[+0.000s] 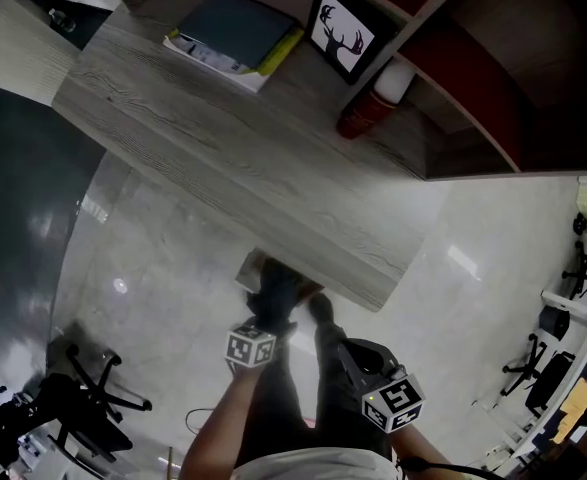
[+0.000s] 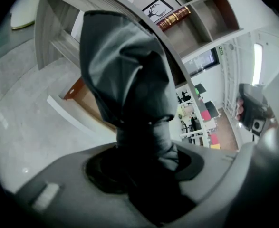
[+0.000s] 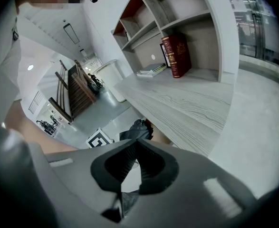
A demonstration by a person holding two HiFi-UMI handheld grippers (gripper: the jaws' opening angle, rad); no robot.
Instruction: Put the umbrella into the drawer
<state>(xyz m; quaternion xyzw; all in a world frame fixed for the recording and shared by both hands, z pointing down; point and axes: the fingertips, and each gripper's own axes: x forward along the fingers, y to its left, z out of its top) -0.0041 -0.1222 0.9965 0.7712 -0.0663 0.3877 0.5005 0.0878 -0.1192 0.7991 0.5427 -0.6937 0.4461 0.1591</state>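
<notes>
Left tongs clamp the folded black umbrella by the desk's front edge, apparently to feed it into the pulled-out drawer beneath, while the right tongs hang closed and empty.
</notes>
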